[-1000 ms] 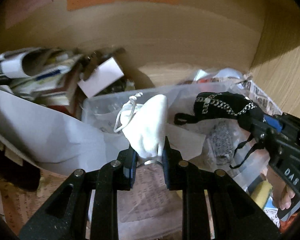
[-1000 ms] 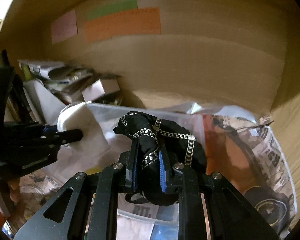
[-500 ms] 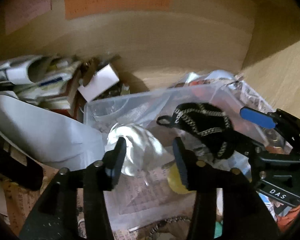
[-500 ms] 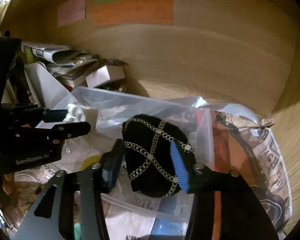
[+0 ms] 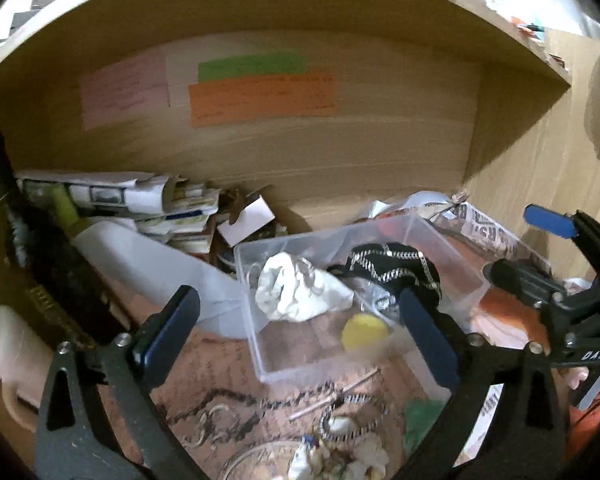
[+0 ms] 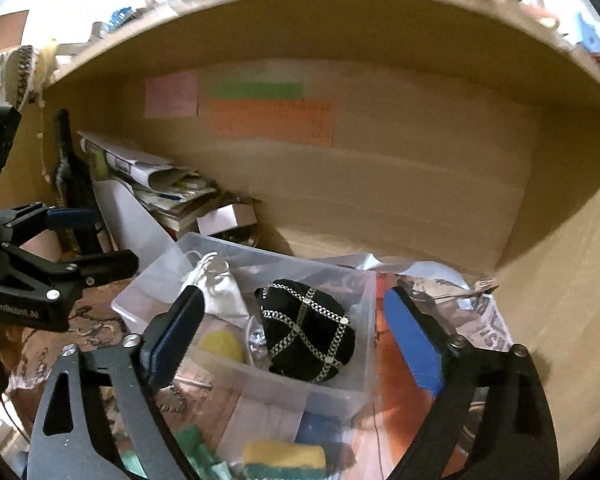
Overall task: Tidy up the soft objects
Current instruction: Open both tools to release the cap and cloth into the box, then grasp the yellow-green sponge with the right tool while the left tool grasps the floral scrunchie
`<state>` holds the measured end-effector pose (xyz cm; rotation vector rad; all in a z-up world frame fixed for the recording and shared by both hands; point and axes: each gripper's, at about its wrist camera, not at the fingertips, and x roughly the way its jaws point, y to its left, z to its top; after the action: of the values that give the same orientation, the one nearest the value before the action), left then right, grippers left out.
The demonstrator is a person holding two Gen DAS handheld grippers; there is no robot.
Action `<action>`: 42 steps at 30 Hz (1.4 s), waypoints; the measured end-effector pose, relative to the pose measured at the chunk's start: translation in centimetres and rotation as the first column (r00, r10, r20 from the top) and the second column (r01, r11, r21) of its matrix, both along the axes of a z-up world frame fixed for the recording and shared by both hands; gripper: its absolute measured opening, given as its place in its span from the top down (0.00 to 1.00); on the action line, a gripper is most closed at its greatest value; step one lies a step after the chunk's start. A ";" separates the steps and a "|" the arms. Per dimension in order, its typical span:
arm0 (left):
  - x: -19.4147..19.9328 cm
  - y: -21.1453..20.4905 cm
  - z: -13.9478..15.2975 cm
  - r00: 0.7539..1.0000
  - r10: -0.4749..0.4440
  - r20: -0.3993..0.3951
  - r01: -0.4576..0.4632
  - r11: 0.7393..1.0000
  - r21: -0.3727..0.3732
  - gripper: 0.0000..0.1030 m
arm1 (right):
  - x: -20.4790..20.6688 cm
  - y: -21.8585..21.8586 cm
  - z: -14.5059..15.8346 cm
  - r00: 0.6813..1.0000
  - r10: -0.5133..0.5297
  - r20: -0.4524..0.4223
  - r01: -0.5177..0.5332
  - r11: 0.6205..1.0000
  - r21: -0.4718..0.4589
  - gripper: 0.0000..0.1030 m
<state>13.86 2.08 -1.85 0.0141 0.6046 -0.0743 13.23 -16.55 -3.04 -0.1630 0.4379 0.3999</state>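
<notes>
A clear plastic box (image 5: 260,344) (image 6: 364,292) stands on the shelf floor. In it lie a white cloth pouch (image 5: 300,292) (image 6: 220,288), a black pouch with silver chain trim (image 5: 392,268) (image 6: 306,330) and a yellow round piece (image 5: 364,333) (image 6: 220,345). My left gripper (image 5: 296,330) is open and empty, in front of the box. My right gripper (image 6: 296,332) is open and empty, in front of the box; it also shows at the right of the left wrist view (image 5: 556,248).
A stack of papers and magazines (image 5: 148,204) (image 6: 168,184) and a small white box (image 5: 246,222) sit at the back left. Newspaper (image 5: 484,228) lies right of the box. Chains and trinkets (image 5: 284,408) lie in front. Wooden shelf walls surround the space.
Both grippers opened and let go: the white pouch and the black pouch dropped into the clear box. Both grippers then pulled back from the box.
</notes>
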 end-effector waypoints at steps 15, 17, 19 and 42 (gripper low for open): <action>-4.1 1.7 -8.2 0.972 0.053 -0.229 -0.054 0.999 0.001 0.01 | -2.9 -0.9 -5.7 0.990 -0.041 -0.136 0.036 0.999 -0.039 0.02; -4.4 2.1 -9.3 0.963 0.058 -0.264 -0.066 0.998 -0.019 0.01 | -2.9 -1.0 -7.0 0.983 -0.046 -0.180 0.039 0.998 -0.042 0.02; -4.5 2.5 -10.4 0.952 0.060 -0.299 -0.078 0.996 -0.046 0.01 | -2.9 -1.3 -8.1 0.974 -0.055 -0.219 0.047 0.998 -0.039 0.02; -6.3 2.2 -11.4 0.952 0.016 -0.304 -0.049 0.994 -0.101 0.89 | -2.1 -3.2 -10.6 0.940 -0.056 -0.336 0.082 0.995 0.064 0.43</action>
<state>7.60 4.27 -13.24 -0.1143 0.9078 -0.0777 11.14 -19.73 -13.65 -0.0021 0.7601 0.3753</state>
